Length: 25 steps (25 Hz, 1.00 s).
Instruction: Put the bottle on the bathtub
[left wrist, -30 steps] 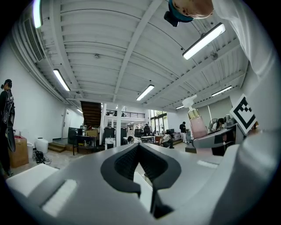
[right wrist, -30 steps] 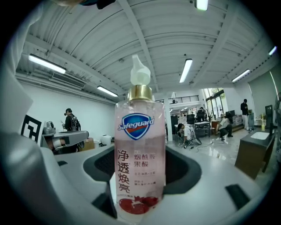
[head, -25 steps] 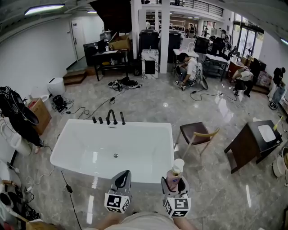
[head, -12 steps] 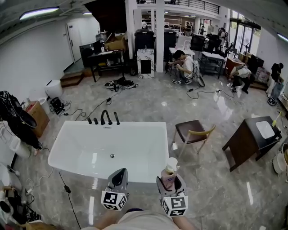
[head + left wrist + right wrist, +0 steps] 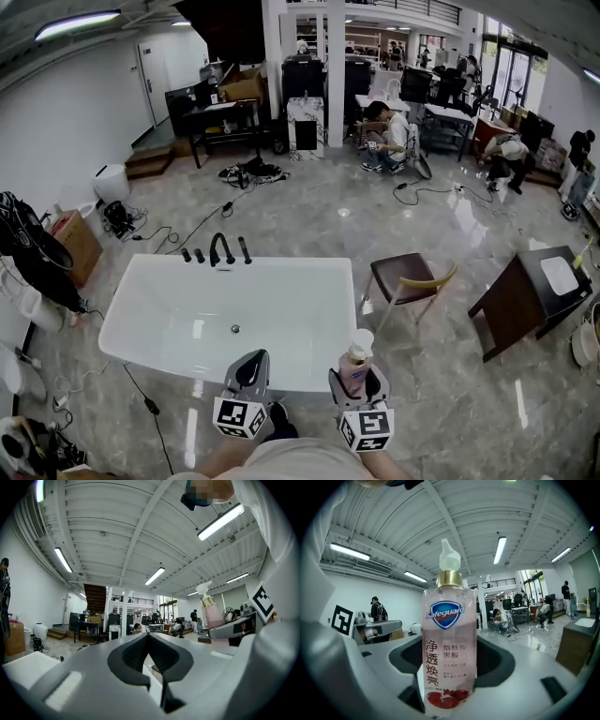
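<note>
1 translucent pink cylindrical bottle (image 5: pixel 449 639) sits clamped in the right gripper (image 5: pixel 360 379).

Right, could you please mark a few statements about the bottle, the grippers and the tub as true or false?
1. The right gripper holds the bottle upright. True.
2. The bottle stands on the tub rim. False: it is in the right gripper, at the tub's near side.
3. The left gripper is shut and empty. True.
4. The tub is full of water. False: its bare floor and drain show.
5. A chair stands left of the tub. False: the chair stands to its right.
</note>
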Motion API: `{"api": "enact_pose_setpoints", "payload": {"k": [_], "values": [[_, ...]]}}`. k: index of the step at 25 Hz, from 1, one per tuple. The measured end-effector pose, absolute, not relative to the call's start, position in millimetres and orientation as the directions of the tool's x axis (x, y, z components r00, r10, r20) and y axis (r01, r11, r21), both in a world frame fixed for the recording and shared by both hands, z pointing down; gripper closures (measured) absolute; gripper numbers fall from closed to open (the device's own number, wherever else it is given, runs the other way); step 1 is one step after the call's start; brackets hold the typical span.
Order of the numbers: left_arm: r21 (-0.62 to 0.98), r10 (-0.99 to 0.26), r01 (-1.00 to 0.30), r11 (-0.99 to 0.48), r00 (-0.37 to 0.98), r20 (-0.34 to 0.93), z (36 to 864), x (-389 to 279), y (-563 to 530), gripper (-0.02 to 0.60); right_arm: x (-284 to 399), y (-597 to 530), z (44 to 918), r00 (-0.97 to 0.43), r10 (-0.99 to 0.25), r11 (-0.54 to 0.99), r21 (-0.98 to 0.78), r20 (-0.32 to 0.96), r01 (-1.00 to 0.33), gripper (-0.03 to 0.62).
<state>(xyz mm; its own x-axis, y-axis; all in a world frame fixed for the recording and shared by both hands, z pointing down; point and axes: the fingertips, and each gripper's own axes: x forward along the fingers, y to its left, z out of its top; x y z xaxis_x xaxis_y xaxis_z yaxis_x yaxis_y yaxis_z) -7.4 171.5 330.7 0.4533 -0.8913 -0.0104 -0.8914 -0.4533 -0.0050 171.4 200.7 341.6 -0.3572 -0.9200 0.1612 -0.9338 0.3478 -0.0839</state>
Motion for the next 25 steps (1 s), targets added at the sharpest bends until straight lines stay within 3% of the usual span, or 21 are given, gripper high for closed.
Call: {"api": "enact_pose_setpoints", "payload": {"k": [16, 25], "values": [[0.020, -0.853, -0.853, -0.521, 0.521, -0.016, 344.3, -120.7, 16.7, 0.572, 66.5, 49.9, 344.3, -0.281, -0.946, 0.276, -0.054, 0.161, -0.960, 0.286], [0.061, -0.857, -0.855, -0.515, 0.515, -0.016, 352.5, -127.2, -19.8, 0.572, 58.5, 14.0, 349.3, -0.272, -0.945, 0.268, -0.050, 0.180, -0.962, 0.286]]}}
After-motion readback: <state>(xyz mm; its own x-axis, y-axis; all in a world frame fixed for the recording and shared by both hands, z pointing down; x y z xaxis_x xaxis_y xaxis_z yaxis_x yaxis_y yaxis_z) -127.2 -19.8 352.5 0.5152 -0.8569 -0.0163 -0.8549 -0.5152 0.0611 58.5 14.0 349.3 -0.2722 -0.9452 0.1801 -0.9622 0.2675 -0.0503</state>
